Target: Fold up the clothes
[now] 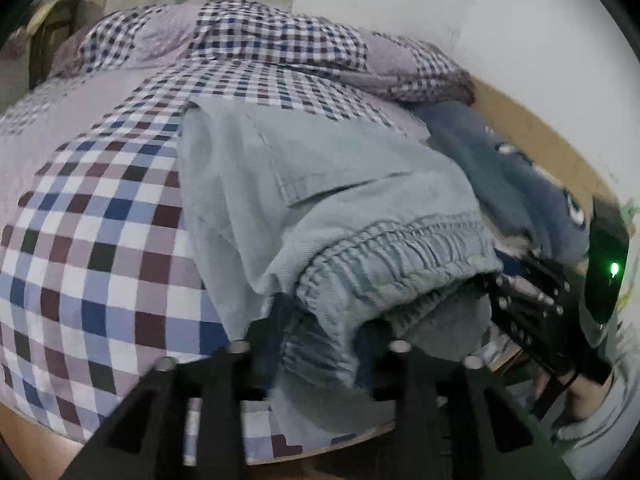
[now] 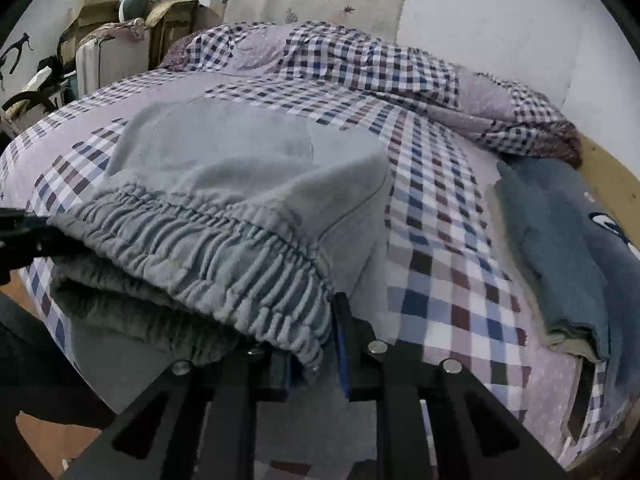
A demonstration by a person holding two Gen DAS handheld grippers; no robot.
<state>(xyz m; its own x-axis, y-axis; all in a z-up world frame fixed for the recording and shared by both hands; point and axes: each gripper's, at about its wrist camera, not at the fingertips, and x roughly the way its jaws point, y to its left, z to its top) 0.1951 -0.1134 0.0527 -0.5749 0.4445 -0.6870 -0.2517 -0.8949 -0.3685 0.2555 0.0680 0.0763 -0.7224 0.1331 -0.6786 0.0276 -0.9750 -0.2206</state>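
Gripping the elastic waistband (image 2: pixel 224 240) of the pale blue trousers (image 1: pixel 320 184) at both ends, left gripper (image 1: pixel 320 344) and right gripper (image 2: pixel 316 344) each clamped on the gathered band, the garment lying on the checked bedspread (image 1: pixel 100 240) at the near edge of the bed. Judging the fold as only starting. Doing it well: keeping the band taut and level between the two grips, carrying both ends forward together so the edges meet squarely, avoiding dragging the bedspread along. Showing in the left view: the right gripper (image 1: pixel 532 292) from the side, biting the band's far end. Showing only in the right view: cardboard boxes (image 2: pixel 96 4) by the wall and the full folded dark blue garment (image 2: pixel 560 248) beside the trousers.
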